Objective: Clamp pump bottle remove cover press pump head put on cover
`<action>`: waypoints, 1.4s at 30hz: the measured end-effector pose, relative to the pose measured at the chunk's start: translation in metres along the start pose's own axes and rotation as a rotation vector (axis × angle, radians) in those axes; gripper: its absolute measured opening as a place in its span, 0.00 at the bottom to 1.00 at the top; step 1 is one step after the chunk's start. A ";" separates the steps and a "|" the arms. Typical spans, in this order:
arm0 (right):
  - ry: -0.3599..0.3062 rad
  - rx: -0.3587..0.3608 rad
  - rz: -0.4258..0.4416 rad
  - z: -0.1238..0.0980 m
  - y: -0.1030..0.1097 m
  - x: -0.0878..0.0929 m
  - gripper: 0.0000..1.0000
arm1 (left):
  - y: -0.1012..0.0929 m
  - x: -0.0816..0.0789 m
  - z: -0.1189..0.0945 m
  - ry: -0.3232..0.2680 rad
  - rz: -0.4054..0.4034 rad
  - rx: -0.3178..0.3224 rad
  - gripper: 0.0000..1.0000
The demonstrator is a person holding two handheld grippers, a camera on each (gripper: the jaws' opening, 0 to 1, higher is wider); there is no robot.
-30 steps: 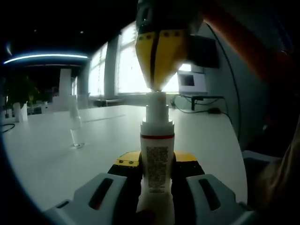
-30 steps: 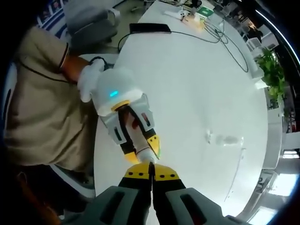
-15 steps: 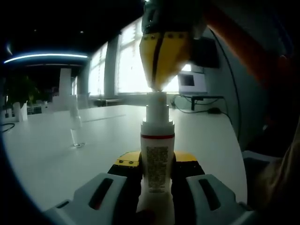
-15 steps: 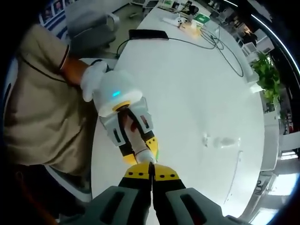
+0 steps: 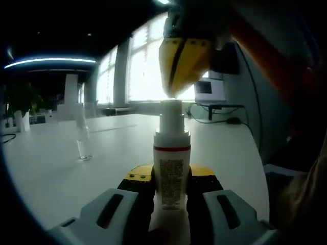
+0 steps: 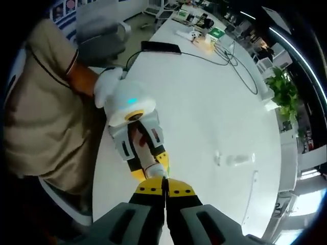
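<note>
Pump bottle (image 5: pixel 171 173) is standing upright on the white table (image 5: pixel 61 173), pinched at its lower body between the yellow-tipped jaws of the left gripper (image 5: pixel 171 191). Its white pump head (image 5: pixel 171 109) is sitting bare at the top. Right gripper (image 5: pixel 185 61) is hanging directly over that head, jaws pressed together, tips at the head (contact cannot be judged). In the right gripper view, the right gripper (image 6: pixel 164 188) is pointing down at the bottle (image 6: pixel 153 166). Clear cover (image 5: pixel 82 140) is standing upright, well apart to the left.
</note>
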State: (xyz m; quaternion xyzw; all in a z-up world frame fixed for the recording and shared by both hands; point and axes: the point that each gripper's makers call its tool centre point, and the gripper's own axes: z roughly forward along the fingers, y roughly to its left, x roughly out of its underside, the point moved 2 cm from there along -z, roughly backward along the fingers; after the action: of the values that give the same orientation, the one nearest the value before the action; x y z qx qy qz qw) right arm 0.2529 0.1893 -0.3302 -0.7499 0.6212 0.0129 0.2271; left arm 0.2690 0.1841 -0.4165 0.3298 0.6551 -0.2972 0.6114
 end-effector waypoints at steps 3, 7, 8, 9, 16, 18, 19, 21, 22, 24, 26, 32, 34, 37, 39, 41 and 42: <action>-0.052 0.027 0.008 -0.003 -0.001 -0.001 0.00 | -0.001 0.000 0.000 0.000 -0.001 0.000 0.14; -0.110 0.057 0.031 -0.008 -0.001 -0.002 0.00 | 0.000 0.000 0.000 0.000 -0.001 -0.001 0.14; -0.123 0.069 0.031 -0.010 -0.001 -0.002 0.00 | 0.000 0.000 0.000 0.000 -0.001 -0.001 0.14; -0.139 0.083 0.030 -0.011 -0.001 -0.003 0.00 | 0.000 0.000 0.000 0.000 -0.001 -0.001 0.14; -0.242 0.135 0.071 -0.021 0.003 -0.002 0.00 | 0.000 0.000 0.000 0.000 -0.001 -0.002 0.14; -0.265 0.162 0.060 -0.023 0.002 -0.001 0.00 | 0.001 0.000 0.000 0.000 -0.001 -0.002 0.14; -0.289 0.171 0.055 -0.024 0.004 -0.002 0.00 | 0.001 0.000 0.000 -0.001 0.000 -0.001 0.14; -0.311 0.184 0.083 -0.026 0.003 0.001 0.00 | 0.000 0.000 0.000 -0.001 0.002 -0.001 0.14; -0.327 0.196 0.089 -0.027 0.001 0.002 0.00 | -0.001 0.000 0.000 -0.001 0.001 -0.001 0.14; -0.364 0.220 0.112 -0.030 0.001 0.005 0.00 | 0.000 -0.001 0.000 0.000 -0.001 -0.002 0.14; -0.400 0.238 0.126 -0.032 0.002 0.007 0.00 | 0.000 -0.001 0.000 0.000 0.000 -0.002 0.14; -0.456 0.281 0.148 -0.037 0.012 0.016 0.00 | 0.000 0.000 0.000 -0.001 0.001 -0.003 0.14; -0.476 0.292 0.168 -0.037 0.012 0.019 0.00 | 0.000 -0.001 0.000 -0.001 0.002 -0.004 0.14; -0.501 0.319 0.180 -0.038 0.015 0.022 0.00 | -0.001 -0.001 0.000 0.000 0.001 -0.004 0.14; -0.519 0.339 0.192 -0.039 0.016 0.024 0.00 | 0.000 -0.001 0.000 0.000 0.001 -0.004 0.14; -0.534 0.349 0.206 -0.039 0.017 0.028 0.00 | 0.000 0.000 0.000 0.000 0.002 -0.004 0.14; -0.541 0.357 0.212 -0.039 0.018 0.030 0.00 | 0.000 0.000 0.000 -0.001 0.003 -0.004 0.14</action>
State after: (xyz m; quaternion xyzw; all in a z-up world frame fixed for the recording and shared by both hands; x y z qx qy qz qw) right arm 0.2327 0.1456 -0.3096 -0.5990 0.6053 0.1259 0.5089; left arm 0.2688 0.1842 -0.4160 0.3294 0.6550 -0.2950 0.6128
